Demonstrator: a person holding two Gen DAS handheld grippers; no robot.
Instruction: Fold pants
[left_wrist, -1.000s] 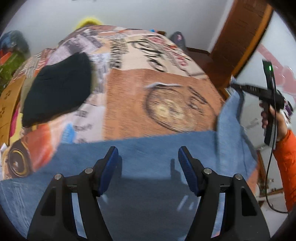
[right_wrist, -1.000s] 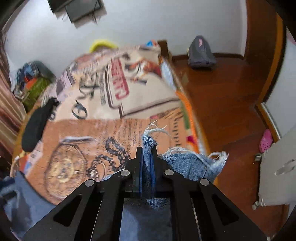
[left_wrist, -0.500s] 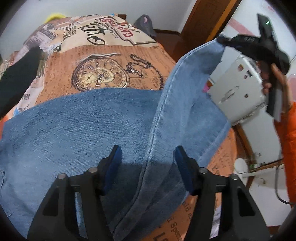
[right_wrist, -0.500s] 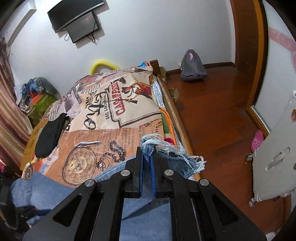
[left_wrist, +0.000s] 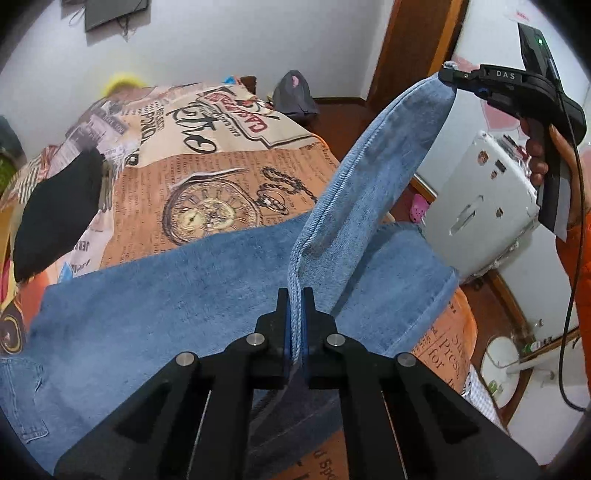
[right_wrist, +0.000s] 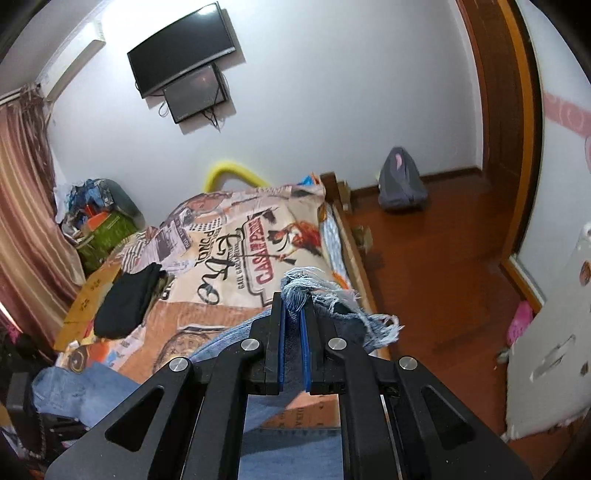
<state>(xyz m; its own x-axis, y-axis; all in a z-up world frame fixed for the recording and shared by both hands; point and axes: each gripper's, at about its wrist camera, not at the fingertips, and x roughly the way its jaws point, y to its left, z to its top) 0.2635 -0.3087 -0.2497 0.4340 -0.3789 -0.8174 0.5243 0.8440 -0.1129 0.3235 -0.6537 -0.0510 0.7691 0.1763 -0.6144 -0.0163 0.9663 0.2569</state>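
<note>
We hold the jeans spread across the printed bedspread, with one leg lifted off the bed. Our left gripper is clamped tight on the folded side seam of that leg, jaws closed on the denim. Our right gripper is pinched shut on the frayed hem, raised high so the leg stretches up between the two tools. A black garment lies on the bedspread to the left, apart from the jeans. A white panel leans just beside the bed on the right, and a grey backpack sits on the wooden floor against the far wall.
</note>
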